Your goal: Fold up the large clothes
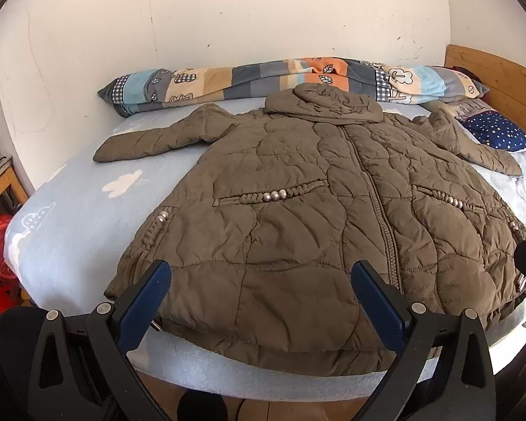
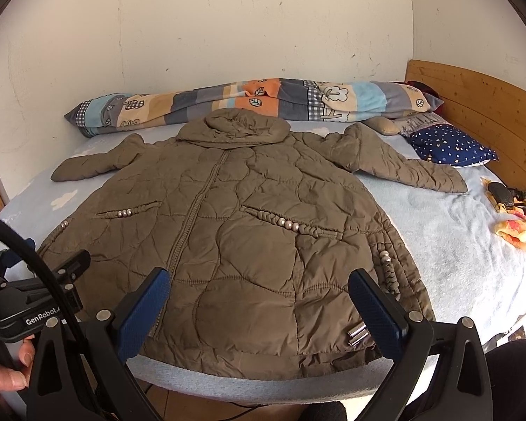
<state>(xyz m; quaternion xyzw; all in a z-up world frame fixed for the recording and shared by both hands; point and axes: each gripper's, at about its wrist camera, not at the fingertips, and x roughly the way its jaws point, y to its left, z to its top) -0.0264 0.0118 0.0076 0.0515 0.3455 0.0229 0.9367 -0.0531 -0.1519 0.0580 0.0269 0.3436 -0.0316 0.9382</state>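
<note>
- the jacket point(image 1: 298, 217) lies flat and zipped on the bed point(image 1: 70, 231), sleeves spread, hood toward the rolled blanket point(image 1: 280, 77).
- your left gripper point(image 1: 261, 280) and right gripper point(image 2: 259, 287) both hover over the hem, wide apart, holding nothing.
- pinch through both layers of a sleeve point(image 2: 403, 168), then lay it across the chest.
- keep wrists low and level.

A bed point(image 1: 70, 231) with a pale blue sheet stands against a scuffed white wall point(image 1: 228, 17). A wooden headboard point(image 2: 480, 105) (light pine) rises on the right.
</note>
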